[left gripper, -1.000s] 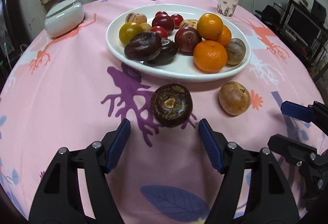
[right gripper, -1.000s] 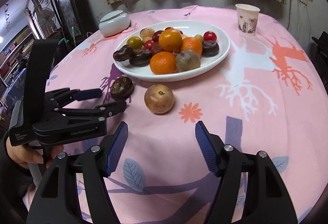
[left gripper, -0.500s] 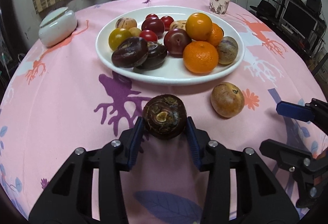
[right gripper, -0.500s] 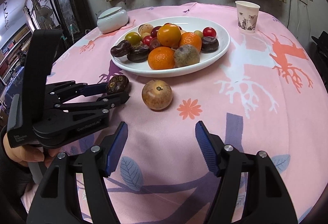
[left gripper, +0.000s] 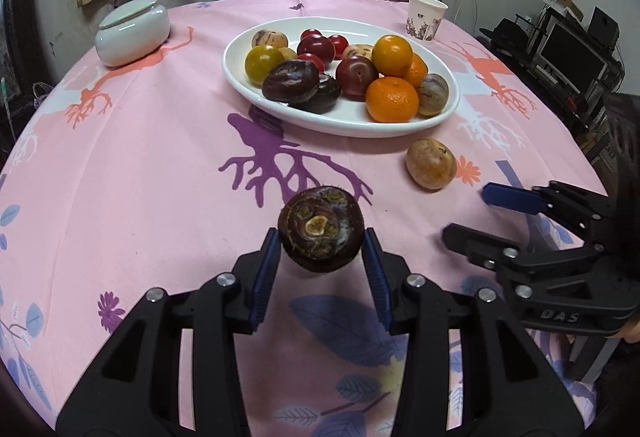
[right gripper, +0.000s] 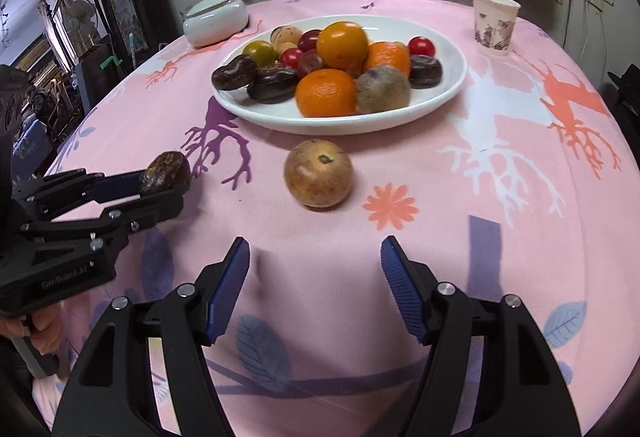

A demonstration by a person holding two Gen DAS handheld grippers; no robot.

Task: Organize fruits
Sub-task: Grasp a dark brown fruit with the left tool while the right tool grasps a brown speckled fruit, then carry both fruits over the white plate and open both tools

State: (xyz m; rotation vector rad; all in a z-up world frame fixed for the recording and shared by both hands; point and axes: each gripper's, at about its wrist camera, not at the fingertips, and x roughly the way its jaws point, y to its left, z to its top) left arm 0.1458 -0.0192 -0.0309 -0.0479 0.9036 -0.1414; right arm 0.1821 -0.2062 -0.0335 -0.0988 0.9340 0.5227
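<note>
My left gripper (left gripper: 320, 257) is shut on a dark brown water chestnut (left gripper: 321, 229) and holds it above the pink tablecloth; it also shows in the right wrist view (right gripper: 166, 173). A tan round fruit (right gripper: 319, 173) lies on the cloth just in front of the white plate (right gripper: 444, 93), which holds oranges, plums, dark chestnuts and other fruit. My right gripper (right gripper: 314, 287) is open and empty, a short way back from the tan fruit. The tan fruit (left gripper: 431, 163) and plate (left gripper: 340, 121) also show in the left wrist view.
A white lidded jar (left gripper: 132, 33) stands at the back left of the round table. A paper cup (right gripper: 494, 23) stands at the back right. Curtains and a wall lie behind; furniture stands off the table's edges.
My left gripper closed on the water chestnut and lifted it off the cloth, drawing back from the plate. My right gripper moved a little closer to the tan fruit, still open.
</note>
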